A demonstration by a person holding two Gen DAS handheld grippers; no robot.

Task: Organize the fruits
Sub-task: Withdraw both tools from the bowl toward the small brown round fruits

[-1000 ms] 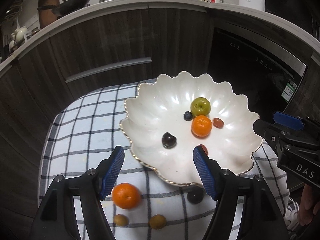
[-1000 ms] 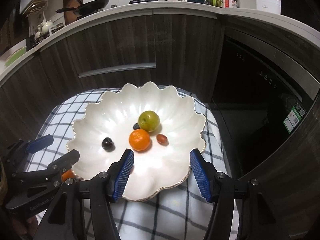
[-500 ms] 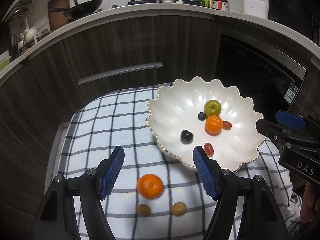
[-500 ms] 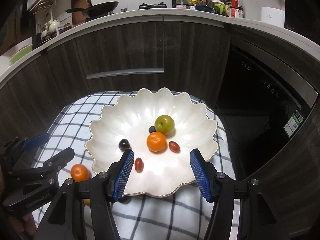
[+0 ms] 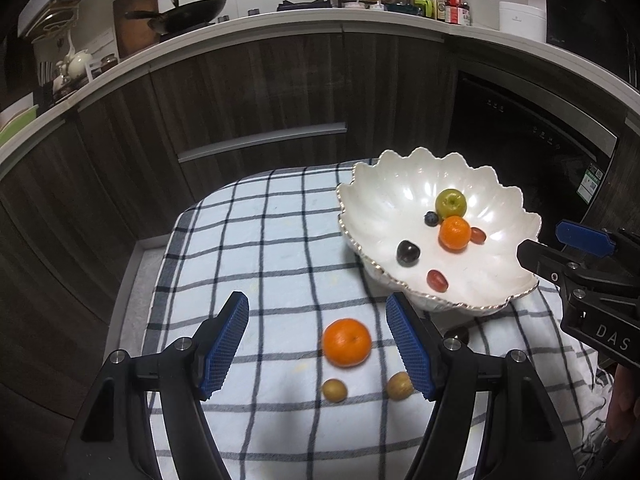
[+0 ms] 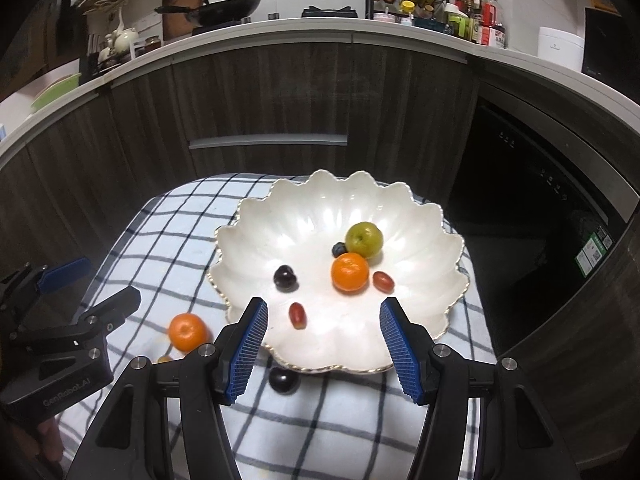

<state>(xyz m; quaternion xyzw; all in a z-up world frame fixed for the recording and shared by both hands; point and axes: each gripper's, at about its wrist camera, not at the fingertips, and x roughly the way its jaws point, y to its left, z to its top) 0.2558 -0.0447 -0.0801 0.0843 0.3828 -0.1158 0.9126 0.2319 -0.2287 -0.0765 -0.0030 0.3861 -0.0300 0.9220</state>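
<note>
In the left wrist view, the left gripper (image 5: 316,344) fills the bottom of the frame with its blue pads apart and nothing clamped between them. Between and just beyond the pads, on the blue-and-white checked cloth (image 5: 248,240) covering the table, lies a loose orange (image 5: 346,342). Two small brownish fruits sit below it, one at lower centre (image 5: 334,390) and one (image 5: 399,385) just beside the right-hand pad. A dark round fruit (image 5: 457,334) peeks out on the cloth beneath the bowl's near rim.

The white scalloped bowl (image 5: 372,208) stands in the centre right of the frame. Inside are a dark plum (image 5: 408,252), a blueberry (image 5: 431,218), a green apple (image 5: 451,203), a second orange (image 5: 454,232) touching the apple, and two red grapes, one (image 5: 437,280) near the front and one (image 5: 477,235) just right of the orange.

At the right edge the right gripper (image 5: 560,244) reaches in beside the bowl. In the right wrist view, the right gripper (image 6: 323,354) also has its pads apart and empty, hovering over the bowl's (image 6: 280,216) near rim.
</note>
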